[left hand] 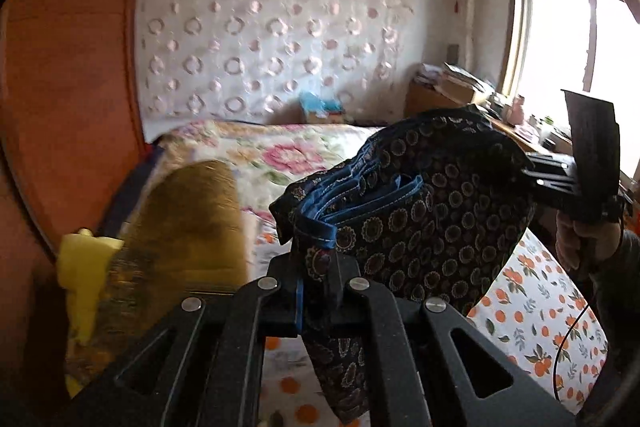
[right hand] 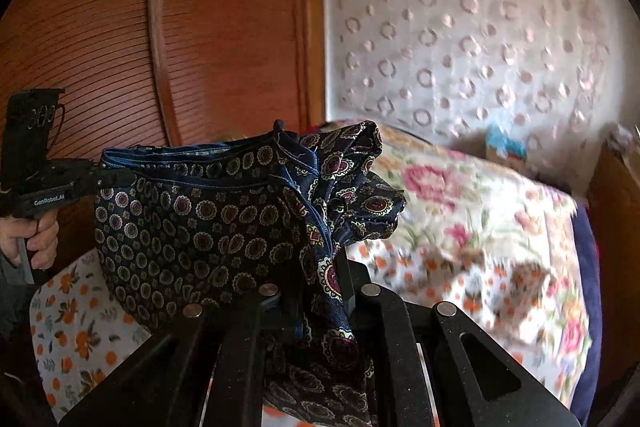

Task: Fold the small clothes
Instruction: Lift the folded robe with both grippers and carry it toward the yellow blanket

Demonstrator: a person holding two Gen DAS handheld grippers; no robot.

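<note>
A small dark navy garment (left hand: 420, 211) with round flower prints and blue-stitched hems hangs in the air between both grippers, above the bed. My left gripper (left hand: 316, 267) is shut on one corner of it, cloth bunched between the pads. In the same view the right gripper (left hand: 536, 183) pinches the far end, held by a hand (left hand: 580, 243). In the right wrist view my right gripper (right hand: 324, 291) is shut on a bunched corner of the garment (right hand: 208, 227), and the left gripper (right hand: 108, 181) grips the opposite end at left. The cloth sags in a curve between them.
Below lies a bed with an orange-fruit print sheet (left hand: 532, 311) and a floral quilt (left hand: 280, 155). A brown-gold cushion (left hand: 188, 223) and a yellow item (left hand: 84, 259) sit at left. A wooden wardrobe (right hand: 200, 27) stands beside the bed; a cluttered desk (left hand: 448, 87) and window (left hand: 572, 39) are at right.
</note>
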